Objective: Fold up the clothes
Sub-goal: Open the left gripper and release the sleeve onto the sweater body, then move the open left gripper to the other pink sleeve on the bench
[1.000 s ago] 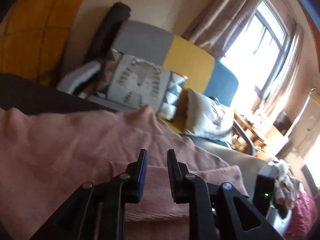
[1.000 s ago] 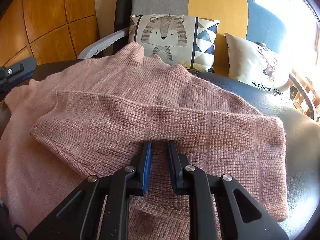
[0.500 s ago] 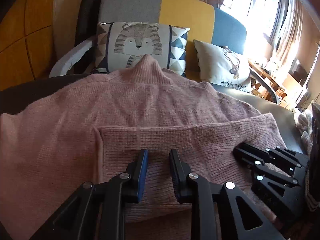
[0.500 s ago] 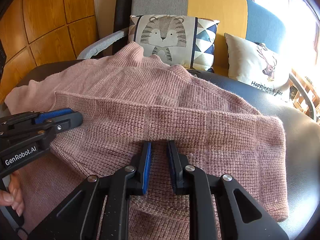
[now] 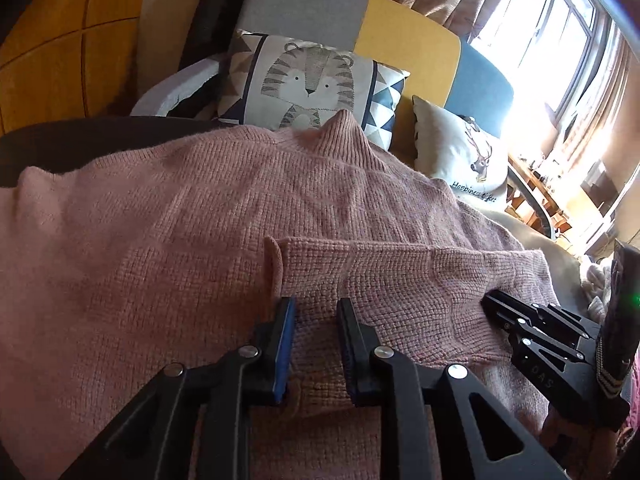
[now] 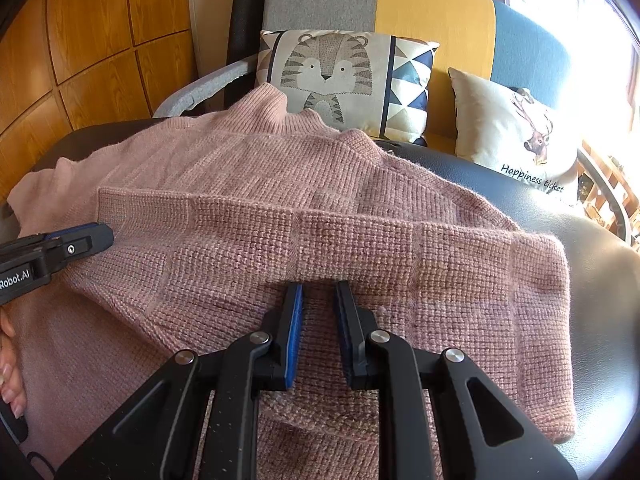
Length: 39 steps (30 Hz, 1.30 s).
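A pink knit sweater (image 5: 180, 220) (image 6: 248, 160) lies spread on a dark leather surface (image 6: 600, 288), collar toward the sofa. One sleeve (image 5: 400, 272) (image 6: 320, 240) is folded across its body. My left gripper (image 5: 316, 308) (image 6: 107, 236) is low over the sleeve's left end, its jaws closing with a narrow gap and knit between them, not pinched. My right gripper (image 6: 318, 292) (image 5: 490, 304) sits at the sleeve's near edge further right, shut on a ridge of the knit. A hand (image 6: 10, 360) shows at the left edge.
A sofa stands behind with a tiger cushion (image 6: 328, 72) (image 5: 308, 80) and a deer cushion (image 6: 516, 132) (image 5: 460, 160). A wooden panelled wall (image 6: 80, 40) is at the left and a bright window (image 5: 560, 40) at the right. Bare leather shows right of the sweater.
My left gripper has swung round and come down onto the sweater beside the folded sleeve's left end. The right gripper and the sweater have not moved.
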{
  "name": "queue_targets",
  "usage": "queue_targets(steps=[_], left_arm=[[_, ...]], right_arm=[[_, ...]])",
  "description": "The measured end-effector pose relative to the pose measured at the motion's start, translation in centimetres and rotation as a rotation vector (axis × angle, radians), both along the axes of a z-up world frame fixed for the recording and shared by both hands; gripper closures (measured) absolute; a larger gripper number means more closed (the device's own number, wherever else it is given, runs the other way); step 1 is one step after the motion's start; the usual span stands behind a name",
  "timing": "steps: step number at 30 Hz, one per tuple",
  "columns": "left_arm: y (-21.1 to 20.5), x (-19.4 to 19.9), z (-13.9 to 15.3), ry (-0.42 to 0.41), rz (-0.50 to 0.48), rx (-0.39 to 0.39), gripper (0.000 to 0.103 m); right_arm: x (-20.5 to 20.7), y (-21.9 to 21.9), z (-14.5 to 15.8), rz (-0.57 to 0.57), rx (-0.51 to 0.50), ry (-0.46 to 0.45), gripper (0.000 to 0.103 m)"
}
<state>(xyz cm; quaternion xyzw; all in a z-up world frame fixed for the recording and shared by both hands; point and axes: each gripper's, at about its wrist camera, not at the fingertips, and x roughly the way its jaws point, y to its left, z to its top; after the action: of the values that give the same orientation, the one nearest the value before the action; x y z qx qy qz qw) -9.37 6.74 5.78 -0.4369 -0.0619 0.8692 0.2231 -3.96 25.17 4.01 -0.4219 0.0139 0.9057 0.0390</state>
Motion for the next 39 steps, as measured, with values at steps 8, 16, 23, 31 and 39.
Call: queue_targets(steps=[8,16,23,31,39], left_arm=[[-0.8,-0.4,-0.7,-0.019,0.001,0.085,0.082],[-1.3,-0.9,-0.5,-0.055,0.001,0.116,0.082],[-8.0,-1.7,2.6,-0.031,0.096,0.206,0.082],[-28.7,-5.5,3.6,-0.012,0.571,0.320,0.081],[-40.8,-5.0,1.6,-0.035,0.855,0.338,0.079]], right_arm=[[-0.2,-0.7,2.2,0.013,-0.089,0.008,0.083],[-3.0,-7.2,1.7,0.099,-0.067,-0.035,0.071],[-2.4,-7.9,0.2,0.083,-0.034,0.042,0.070],[-2.0,-8.2,0.1,0.087,-0.005,0.059,0.070],[-1.9,-8.5,0.1,0.089,0.022,0.054,0.070]])
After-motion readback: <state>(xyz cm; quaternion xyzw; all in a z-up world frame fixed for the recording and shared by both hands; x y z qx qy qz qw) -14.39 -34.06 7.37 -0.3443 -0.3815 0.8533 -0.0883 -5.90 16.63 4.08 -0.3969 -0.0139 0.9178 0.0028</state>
